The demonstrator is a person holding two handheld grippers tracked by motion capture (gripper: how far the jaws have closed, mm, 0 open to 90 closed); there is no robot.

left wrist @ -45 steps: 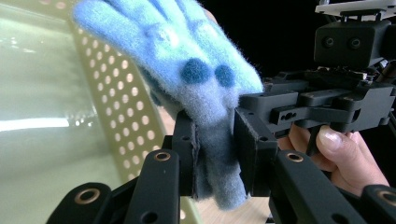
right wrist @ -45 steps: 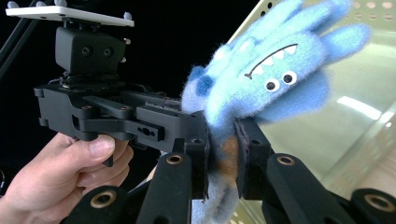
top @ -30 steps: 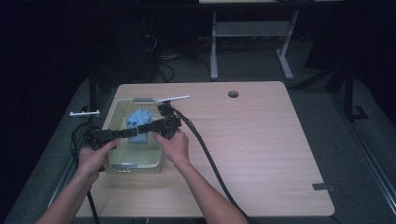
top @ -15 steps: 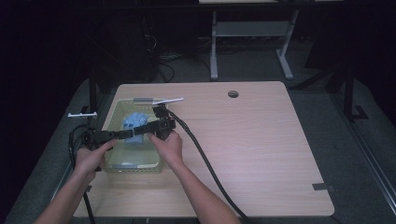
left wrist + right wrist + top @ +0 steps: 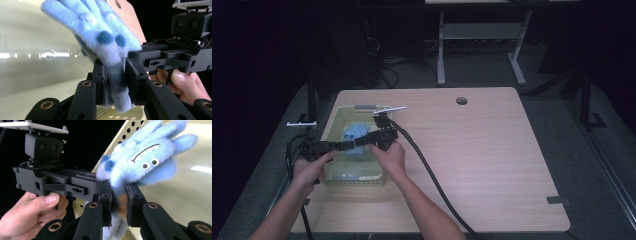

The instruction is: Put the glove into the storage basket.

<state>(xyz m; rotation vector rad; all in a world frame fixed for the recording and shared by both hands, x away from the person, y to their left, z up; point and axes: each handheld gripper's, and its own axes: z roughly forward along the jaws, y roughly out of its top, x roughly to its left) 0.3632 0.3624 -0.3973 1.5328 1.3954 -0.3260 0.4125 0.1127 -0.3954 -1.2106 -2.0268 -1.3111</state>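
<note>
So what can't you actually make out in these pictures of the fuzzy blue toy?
- Blue plush glove: its cuff is hidden between the jaws in both gripper views.
- Its face shows in the right gripper view; in the high view it is too small to read.
- Basket floor: the hands and grippers hide part of it in the high view.

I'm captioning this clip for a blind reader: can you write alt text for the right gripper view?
A fuzzy blue monster glove, with a stitched toothy mouth and two round eyes, is pinched at its cuff by the right gripper. From the left, the left gripper, held in a hand, meets the same glove, with a pale perforated basket behind.
</note>
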